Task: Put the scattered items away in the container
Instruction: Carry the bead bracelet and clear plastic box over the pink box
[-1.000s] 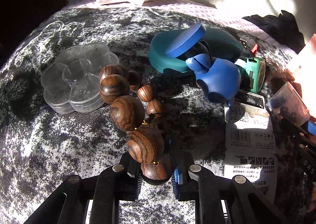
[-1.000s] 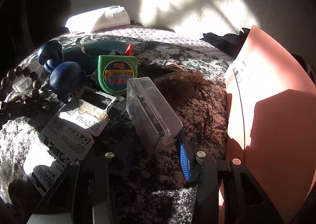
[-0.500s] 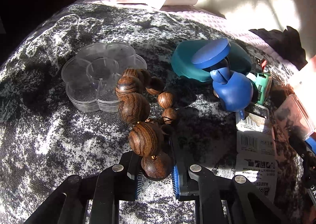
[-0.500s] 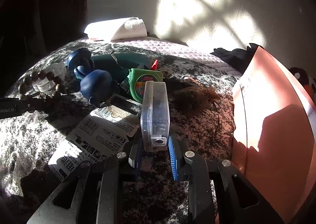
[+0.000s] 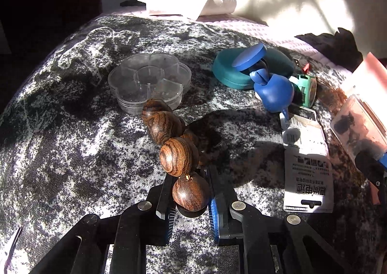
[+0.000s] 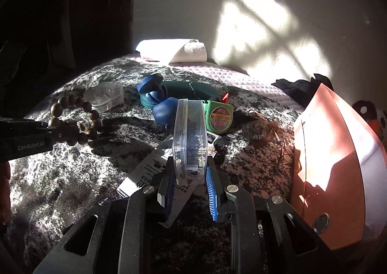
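My left gripper (image 5: 191, 191) is shut on a wooden bead bracelet (image 5: 177, 155) and holds it above the mottled grey cloth; the bracelet also shows at the left of the right wrist view (image 6: 72, 117). My right gripper (image 6: 189, 177) is shut on a clear plastic case (image 6: 191, 136) with dark bits inside, held upright on edge above the cloth; the case also shows in the left wrist view (image 5: 358, 129). A pink container (image 6: 331, 158) stands at the right, its opening not visible.
On the cloth lie a clear flower-shaped box (image 5: 148, 80), a teal case (image 5: 232, 73), a blue toy (image 5: 273, 95), a green tape measure (image 6: 219, 117), printed cards (image 5: 306, 160) and a brown tassel charm (image 6: 258, 133). A tissue roll (image 5: 191, 1) lies at the back.
My left gripper has lifted and pulled back with the bracelet, which now hangs clear of the flower box. My right gripper closed on the clear case, turned it on edge and raised it.
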Motion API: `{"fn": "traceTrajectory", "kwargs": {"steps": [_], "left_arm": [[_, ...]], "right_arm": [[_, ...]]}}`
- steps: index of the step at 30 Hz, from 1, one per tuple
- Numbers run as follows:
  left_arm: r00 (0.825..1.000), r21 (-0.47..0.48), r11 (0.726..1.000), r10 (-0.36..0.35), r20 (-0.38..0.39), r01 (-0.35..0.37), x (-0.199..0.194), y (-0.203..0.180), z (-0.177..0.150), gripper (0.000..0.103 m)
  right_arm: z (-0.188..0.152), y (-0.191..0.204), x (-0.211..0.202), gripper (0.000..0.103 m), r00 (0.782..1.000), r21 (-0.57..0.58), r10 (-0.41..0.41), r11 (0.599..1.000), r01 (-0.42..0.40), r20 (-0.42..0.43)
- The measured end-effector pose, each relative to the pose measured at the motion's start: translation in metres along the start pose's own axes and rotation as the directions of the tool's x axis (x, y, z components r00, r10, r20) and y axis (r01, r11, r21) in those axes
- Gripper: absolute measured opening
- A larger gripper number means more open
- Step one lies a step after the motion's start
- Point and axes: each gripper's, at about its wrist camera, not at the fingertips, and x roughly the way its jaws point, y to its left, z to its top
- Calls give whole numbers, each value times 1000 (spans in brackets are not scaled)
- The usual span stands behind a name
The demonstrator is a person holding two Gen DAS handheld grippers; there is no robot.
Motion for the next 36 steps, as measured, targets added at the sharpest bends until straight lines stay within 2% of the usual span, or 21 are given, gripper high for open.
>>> {"fn": "traceTrajectory", "kwargs": {"steps": [11,23,29,36], "left_arm": [[997,39,997,67,47,-68,-62,6,-33,18],[986,31,995,91,141,-96,-150,9,-54,18],[976,55,994,84,200,-97,-191,-8,-55,18],[964,119,990,38,264,-71,-228,-54,-48,18]], "right_arm": [[-10,58,-64,24,994,-47,84,996,-81,67],[-23,86,-137,24,979,-77,121,991,-110,163],[-28,82,-174,24,970,-88,102,992,-85,221],[-35,51,-218,24,956,-40,50,998,-41,290]]}}
